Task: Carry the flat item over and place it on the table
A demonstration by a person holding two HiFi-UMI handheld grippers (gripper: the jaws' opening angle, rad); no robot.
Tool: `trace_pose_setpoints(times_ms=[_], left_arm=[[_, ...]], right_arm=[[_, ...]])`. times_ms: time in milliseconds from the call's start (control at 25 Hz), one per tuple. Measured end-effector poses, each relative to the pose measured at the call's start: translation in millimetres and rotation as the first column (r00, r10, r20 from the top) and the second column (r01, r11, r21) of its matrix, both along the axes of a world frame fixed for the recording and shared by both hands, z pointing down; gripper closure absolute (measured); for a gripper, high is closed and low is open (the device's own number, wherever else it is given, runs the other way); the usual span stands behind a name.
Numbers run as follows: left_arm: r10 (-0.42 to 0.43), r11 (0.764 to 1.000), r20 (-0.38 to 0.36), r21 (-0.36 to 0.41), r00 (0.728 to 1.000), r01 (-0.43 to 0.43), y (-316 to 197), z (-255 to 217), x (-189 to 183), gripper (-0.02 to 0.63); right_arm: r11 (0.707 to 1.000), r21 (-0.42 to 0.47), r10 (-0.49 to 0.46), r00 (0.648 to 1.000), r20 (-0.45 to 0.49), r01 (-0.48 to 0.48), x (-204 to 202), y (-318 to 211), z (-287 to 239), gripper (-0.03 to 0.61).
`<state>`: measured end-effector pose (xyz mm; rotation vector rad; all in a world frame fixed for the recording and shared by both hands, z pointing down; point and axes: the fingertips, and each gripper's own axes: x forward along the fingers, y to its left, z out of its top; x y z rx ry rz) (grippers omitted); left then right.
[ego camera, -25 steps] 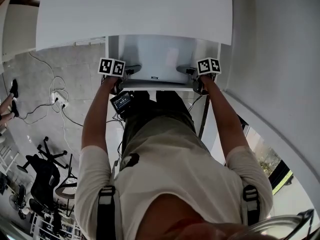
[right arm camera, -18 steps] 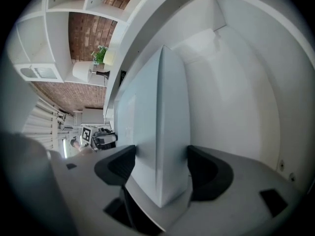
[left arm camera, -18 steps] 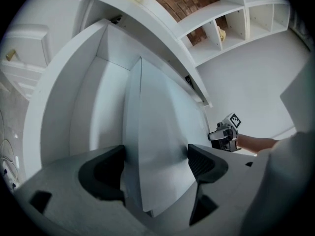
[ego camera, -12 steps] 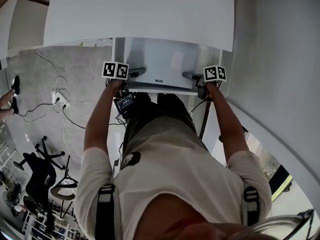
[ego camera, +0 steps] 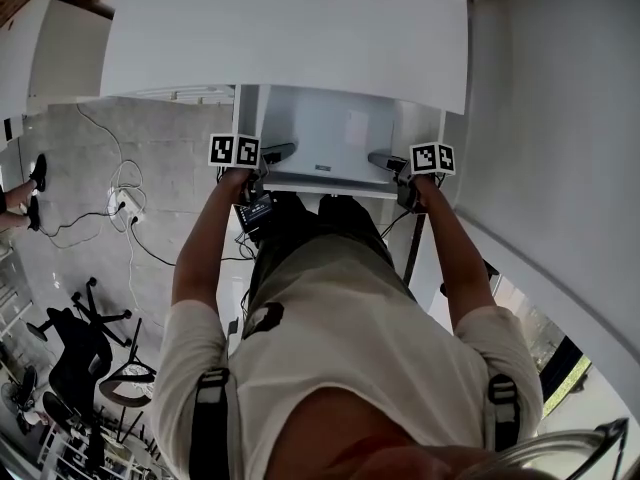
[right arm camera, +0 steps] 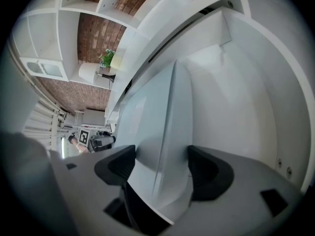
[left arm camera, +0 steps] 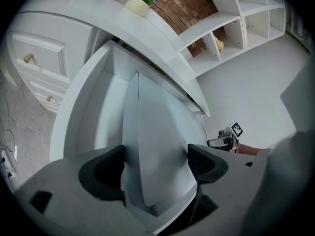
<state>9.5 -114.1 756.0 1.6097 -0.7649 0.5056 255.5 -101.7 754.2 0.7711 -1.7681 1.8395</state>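
Panel [ego camera: 330, 133] – one | left gripper [left arm camera: 155, 163] gripping | right gripper [right arm camera: 160, 163] just closed onto it

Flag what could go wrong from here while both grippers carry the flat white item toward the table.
1. The flat item is pinched only at its two ends, by the left gripper and the right gripper, whose jaws have just been closing on it. A slip at either end would likely tip or drop it.
2. In the head view its far edge sits under the near edge of the white table, so it may catch there unless raised.
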Motion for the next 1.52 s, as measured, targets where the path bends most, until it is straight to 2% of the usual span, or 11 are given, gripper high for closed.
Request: trace_pose_setpoints(times_ms=[440, 720, 1000, 1520], left_arm=[[-0.086, 0.993, 0.008, 0.077, 0.996, 0.085, -1.2, -31.8, -11.7, 0.231], [-0.113, 0.990, 0.000, 0.086, 0.994, 0.112, 4.7, -43.2, -14.5, 0.231], [-0.141, 0.986, -0.008, 0.089, 0.990, 0.141, 10.9, -44.7, -26.7, 0.232], [-0.134, 0.980, -0.031, 0.142, 0.990, 0.137, 27.0, -58.6, -40.4, 0.232]], right_arm=[[0.998, 0.058, -0.006, 0.998, 0.058, 0.002, -11.5, 2.1, -23.6, 0.242], [0.995, 0.104, -0.013, 0.998, 0.055, 0.008, -14.6, -3.0, -35.0, 0.236], [0.994, 0.113, -0.012, 0.999, 0.053, 0.006, -25.9, -1.2, -37.2, 0.235], [0.990, 0.140, -0.027, 1.000, 0.012, 0.026, -40.5, 16.5, -53.2, 0.224]])
